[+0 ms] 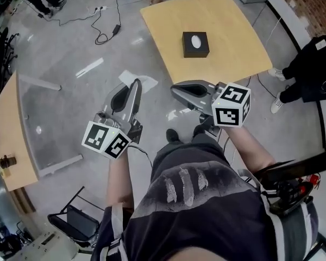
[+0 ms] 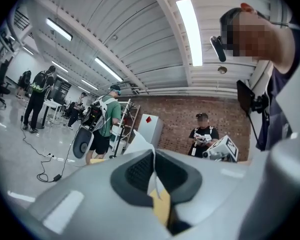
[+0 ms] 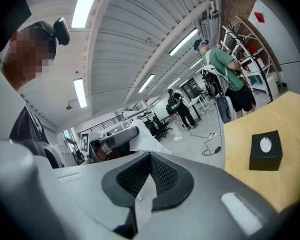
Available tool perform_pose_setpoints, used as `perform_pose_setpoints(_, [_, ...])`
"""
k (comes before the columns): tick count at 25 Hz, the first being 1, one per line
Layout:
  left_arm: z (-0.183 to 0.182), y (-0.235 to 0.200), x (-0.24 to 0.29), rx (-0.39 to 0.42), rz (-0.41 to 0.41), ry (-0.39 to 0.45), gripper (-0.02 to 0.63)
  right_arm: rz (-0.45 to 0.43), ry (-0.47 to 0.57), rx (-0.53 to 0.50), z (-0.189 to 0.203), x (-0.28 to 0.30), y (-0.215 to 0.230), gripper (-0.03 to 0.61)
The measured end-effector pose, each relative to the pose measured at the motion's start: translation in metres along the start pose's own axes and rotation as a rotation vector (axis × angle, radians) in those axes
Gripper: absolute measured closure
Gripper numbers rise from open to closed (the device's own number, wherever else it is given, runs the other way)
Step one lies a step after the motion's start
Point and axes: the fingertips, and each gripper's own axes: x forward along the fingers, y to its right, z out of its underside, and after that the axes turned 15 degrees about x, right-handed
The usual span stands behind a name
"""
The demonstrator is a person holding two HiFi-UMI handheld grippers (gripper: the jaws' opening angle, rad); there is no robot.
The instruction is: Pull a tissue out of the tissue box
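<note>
Grey workshop floor filled the head view, with a wooden table (image 1: 228, 31) at 12 o'clock carrying the black tissue box (image 1: 195, 44), well apart from both tools. The left gripper (image 1: 136, 84) had its jaws pressed together on a white tissue (image 1: 145, 82), and the right gripper (image 1: 175, 90) was likewise clamped on white paper. It looked like the same sheet stretched between them, though I couldn't be sure.

The pull itself seemed finished, since the sheet hung clear of the box. What remained, I judged, was carrying it off or letting go without tearing it.

Only the gripper views showed the pinches. Paper ran between the closed pads in the left gripper view (image 2: 137, 144) and in the right gripper view (image 3: 142, 184). The right gripper view also caught the box (image 3: 266, 150) at 3 o'clock, while the left gripper view missed it entirely.
</note>
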Motion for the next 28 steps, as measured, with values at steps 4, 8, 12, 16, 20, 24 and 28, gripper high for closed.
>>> perform_pose_setpoints(4, [-0.004, 0.009, 0.002, 0.023, -0.001, -0.015, 0.612, -0.010, 0.014, 0.013, -0.006, -0.008, -0.002, 0.580])
perform_pose_setpoints(8, [-0.010, 0.019, -0.004, 0.022, -0.026, -0.022, 0.612, -0.029, 0.022, -0.001, -0.010, -0.020, -0.013, 0.580])
perform_pose_setpoints(12, [-0.012, 0.039, 0.005, 0.023, -0.052, -0.048, 0.612, -0.050, 0.047, 0.018, -0.015, -0.051, -0.011, 0.580])
perform_pose_setpoints(16, [-0.010, 0.063, 0.017, 0.043, -0.059, -0.083, 0.612, -0.039, 0.091, 0.044, -0.016, -0.081, 0.003, 0.580])
perform_pose_setpoints(20, [-0.017, 0.085, 0.020, 0.066, -0.075, -0.084, 0.611, -0.079, 0.106, -0.002, -0.016, -0.098, -0.003, 0.580])
perform_pose_setpoints(24, [-0.014, 0.109, 0.029, 0.068, -0.067, -0.094, 0.612, -0.110, 0.094, -0.076, -0.012, -0.115, -0.008, 0.580])
perform_pose_setpoints(28, [-0.001, 0.117, 0.022, 0.056, -0.079, -0.115, 0.612, -0.143, 0.065, -0.070, -0.002, -0.109, -0.009, 0.580])
